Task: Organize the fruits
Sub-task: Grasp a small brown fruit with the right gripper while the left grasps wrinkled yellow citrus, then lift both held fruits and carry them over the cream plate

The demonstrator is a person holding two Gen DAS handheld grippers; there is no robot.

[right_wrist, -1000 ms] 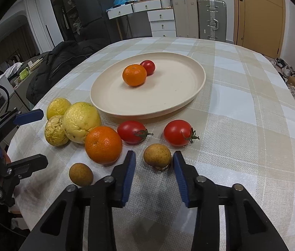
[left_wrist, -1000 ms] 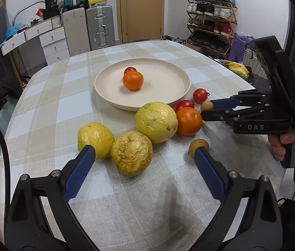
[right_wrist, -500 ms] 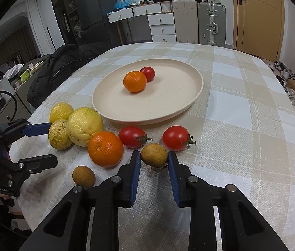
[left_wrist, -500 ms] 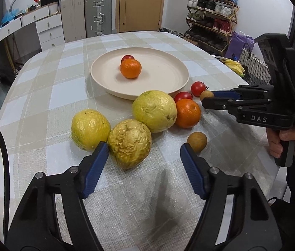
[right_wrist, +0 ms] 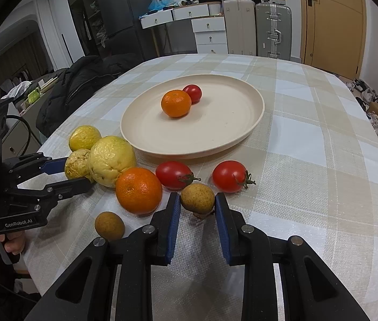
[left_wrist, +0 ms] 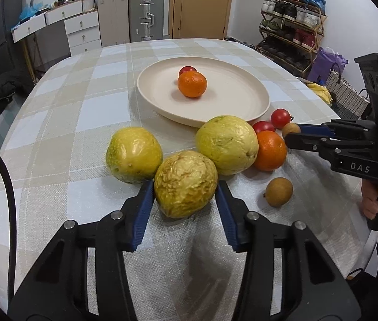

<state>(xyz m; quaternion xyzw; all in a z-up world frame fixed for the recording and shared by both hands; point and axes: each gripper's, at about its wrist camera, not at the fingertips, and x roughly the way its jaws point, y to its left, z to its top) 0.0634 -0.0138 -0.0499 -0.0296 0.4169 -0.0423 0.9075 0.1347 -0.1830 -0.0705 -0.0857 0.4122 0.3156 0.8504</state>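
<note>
Step in hand: double pick-up; you have a fruit between the pads on each side, neither lifted off the counter (left_wrist: 55, 123) yet.
Left hand-held gripper (left_wrist: 185, 200): jaws closing on the wrinkled yellow fruit (left_wrist: 185, 183); pads look to be at its flanks, grip probably not yet firm.
Right hand-held gripper (right_wrist: 197, 215): clenched on the small brown fruit (right_wrist: 197, 199), pads pressed to both sides.
Plate (right_wrist: 242, 136): holds a mandarin (right_wrist: 176, 103) and a small tomato (right_wrist: 193, 92), touching.
Left out, near the plate's front rim: two more yellow fruits, an orange (right_wrist: 138, 190), two tomatoes, a second brown fruit (right_wrist: 109, 226).
Next move, my reading: finish the left squeeze, lift both straight up, carry over the rim to bare plate.
Watch: the wrinkled fruit touches both yellow neighbours; your lift may roll them.
</note>
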